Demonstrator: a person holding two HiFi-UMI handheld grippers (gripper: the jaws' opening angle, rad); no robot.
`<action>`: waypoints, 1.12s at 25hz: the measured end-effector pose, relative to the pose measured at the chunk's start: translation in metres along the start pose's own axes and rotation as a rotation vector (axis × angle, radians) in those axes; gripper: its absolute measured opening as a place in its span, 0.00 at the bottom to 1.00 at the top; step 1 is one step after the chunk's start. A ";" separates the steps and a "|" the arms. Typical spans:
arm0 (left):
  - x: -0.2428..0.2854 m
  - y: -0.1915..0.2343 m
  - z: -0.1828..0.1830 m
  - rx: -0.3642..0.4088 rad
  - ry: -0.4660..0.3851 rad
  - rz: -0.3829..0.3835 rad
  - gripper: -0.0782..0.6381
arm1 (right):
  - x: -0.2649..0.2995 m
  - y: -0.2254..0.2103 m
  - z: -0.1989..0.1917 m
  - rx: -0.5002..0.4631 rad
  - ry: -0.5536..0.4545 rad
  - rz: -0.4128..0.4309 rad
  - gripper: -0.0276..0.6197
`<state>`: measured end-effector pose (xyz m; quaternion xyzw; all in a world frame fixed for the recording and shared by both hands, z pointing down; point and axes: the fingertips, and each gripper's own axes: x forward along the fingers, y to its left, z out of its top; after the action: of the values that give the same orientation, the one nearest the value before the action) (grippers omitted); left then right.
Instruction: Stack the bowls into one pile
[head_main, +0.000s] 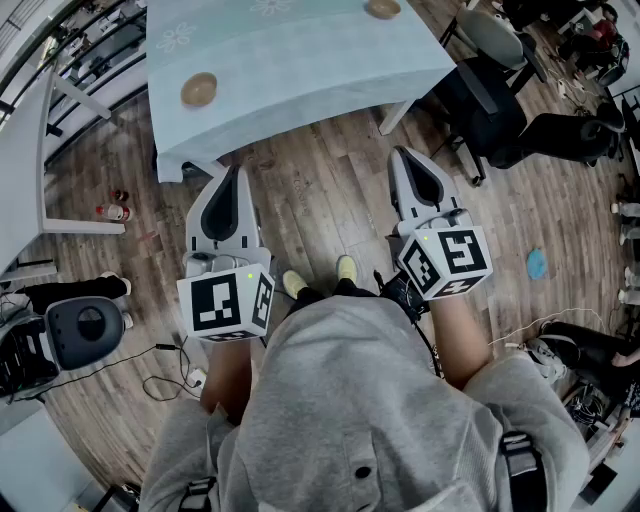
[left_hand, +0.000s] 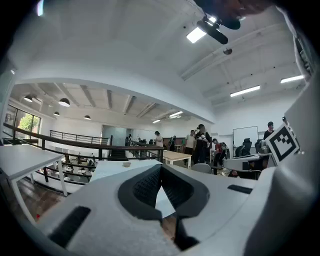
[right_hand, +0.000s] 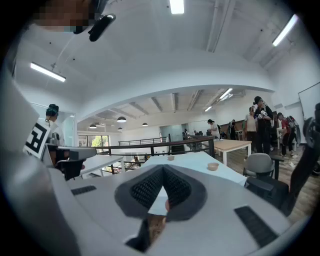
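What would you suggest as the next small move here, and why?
Probably step forward and carry the left gripper toward the nearer bowl, opening it on the way: both it and the right gripper are shut, empty and short of the table, and the farther bowl sits apart from the nearer one.

One small round tan bowl (head_main: 199, 89) stands upright, open side up, on the pale blue tabletop (head_main: 300, 60), near the tabletop's near left corner. A second tan bowl (head_main: 382, 8) of the same shape stands upright toward the far right edge and is partly cut off by the head view's top border. The two are well apart and unstacked.
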<state>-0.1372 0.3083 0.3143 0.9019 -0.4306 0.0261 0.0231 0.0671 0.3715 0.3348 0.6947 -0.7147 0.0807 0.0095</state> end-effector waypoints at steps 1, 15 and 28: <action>-0.002 -0.001 -0.001 0.009 0.009 -0.001 0.13 | -0.001 0.003 0.000 -0.007 0.000 0.000 0.08; -0.042 0.024 -0.014 -0.019 0.046 -0.007 0.13 | -0.010 0.072 0.005 0.026 -0.023 0.133 0.08; -0.047 0.033 -0.014 -0.006 0.018 -0.058 0.13 | -0.012 0.090 0.005 -0.018 -0.071 0.103 0.08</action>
<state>-0.1927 0.3251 0.3258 0.9135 -0.4044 0.0321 0.0306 -0.0212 0.3845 0.3188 0.6592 -0.7502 0.0501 -0.0138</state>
